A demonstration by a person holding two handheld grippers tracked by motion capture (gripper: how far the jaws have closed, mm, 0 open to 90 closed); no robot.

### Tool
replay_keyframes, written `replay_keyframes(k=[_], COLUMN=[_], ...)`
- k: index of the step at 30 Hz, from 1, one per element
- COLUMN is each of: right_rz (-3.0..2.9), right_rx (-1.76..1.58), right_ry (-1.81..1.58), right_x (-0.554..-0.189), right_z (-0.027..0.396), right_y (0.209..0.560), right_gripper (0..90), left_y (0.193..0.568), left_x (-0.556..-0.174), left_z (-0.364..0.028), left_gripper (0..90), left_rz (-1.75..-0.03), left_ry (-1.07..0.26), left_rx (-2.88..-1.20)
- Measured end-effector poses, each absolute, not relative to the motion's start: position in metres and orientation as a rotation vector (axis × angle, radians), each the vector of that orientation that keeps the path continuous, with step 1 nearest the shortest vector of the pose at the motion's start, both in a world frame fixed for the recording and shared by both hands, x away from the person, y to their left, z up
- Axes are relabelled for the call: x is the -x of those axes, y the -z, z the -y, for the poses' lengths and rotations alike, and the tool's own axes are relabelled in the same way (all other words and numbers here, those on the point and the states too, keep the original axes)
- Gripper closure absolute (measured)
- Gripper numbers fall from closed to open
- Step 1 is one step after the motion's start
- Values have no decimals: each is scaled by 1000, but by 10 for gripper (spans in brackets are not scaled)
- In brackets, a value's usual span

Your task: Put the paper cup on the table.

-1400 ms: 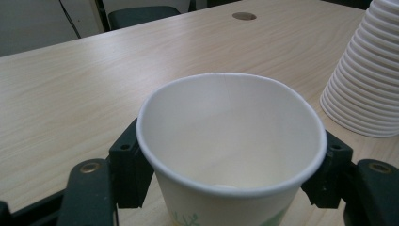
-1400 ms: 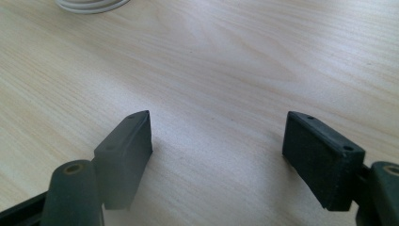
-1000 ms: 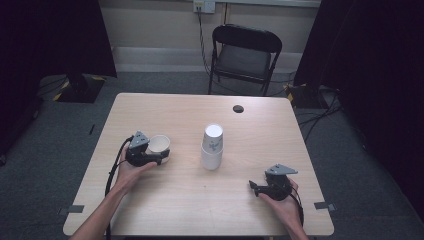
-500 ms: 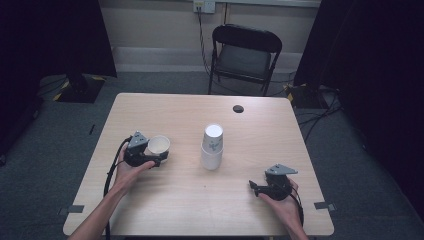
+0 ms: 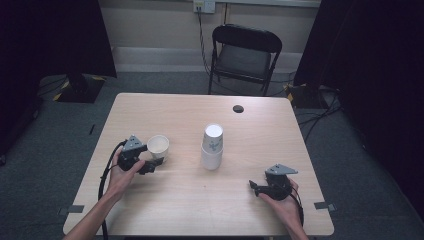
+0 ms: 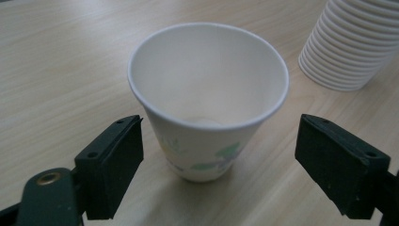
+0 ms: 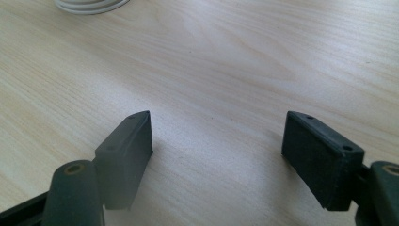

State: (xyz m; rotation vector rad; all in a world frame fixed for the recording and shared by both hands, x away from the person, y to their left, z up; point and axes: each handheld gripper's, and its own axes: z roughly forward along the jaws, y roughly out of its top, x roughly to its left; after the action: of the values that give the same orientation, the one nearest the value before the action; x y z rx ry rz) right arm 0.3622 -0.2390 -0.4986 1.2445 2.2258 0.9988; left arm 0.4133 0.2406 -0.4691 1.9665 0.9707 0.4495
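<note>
Right now the single paper cup point(image 6: 208, 101) stands upright and mouth-up on the table point(image 5: 170, 200), directly ahead of the left gripper point(image 5: 151, 165) and between its two black jaws, which are spread wide with clear space on both sides of the cup wall; neither pad touches it. The cup's long axis is vertical, so the jaws flank it side to side, low on its body. Just beyond it, toward the table's middle, sits the inverted stack of cups point(image 5: 212, 146), near but apart from the single cup. The right gripper point(image 5: 256, 186) rests well away at the person's right, jaws also spread over bare wood and holding nothing. Judging by position, the left hand is far nearer, and any grasp would likely be a simple closing on the cup.
</note>
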Motion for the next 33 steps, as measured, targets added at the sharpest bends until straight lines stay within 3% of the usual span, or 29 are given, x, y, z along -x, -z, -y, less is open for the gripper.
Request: replay_keyframes(k=[10,24,33], right_rz=[-2226,-2226,-2226], right_rx=[-1243,-1244,-1243], right_ry=[-998,-998,-998], right_x=[-362,-362,-362], right_z=[239,239,239], right_y=[499,499,499], right_gripper=[247,247,247], left_y=[466,480,498], left_x=[-389,-348,-346], left_z=[-248,-267,-266], left_gripper=[167,159,161], left_rz=[-959,-1003,-1021], left_ry=[-488,-422,-438], left_rx=[-2041,-2101,-2152])
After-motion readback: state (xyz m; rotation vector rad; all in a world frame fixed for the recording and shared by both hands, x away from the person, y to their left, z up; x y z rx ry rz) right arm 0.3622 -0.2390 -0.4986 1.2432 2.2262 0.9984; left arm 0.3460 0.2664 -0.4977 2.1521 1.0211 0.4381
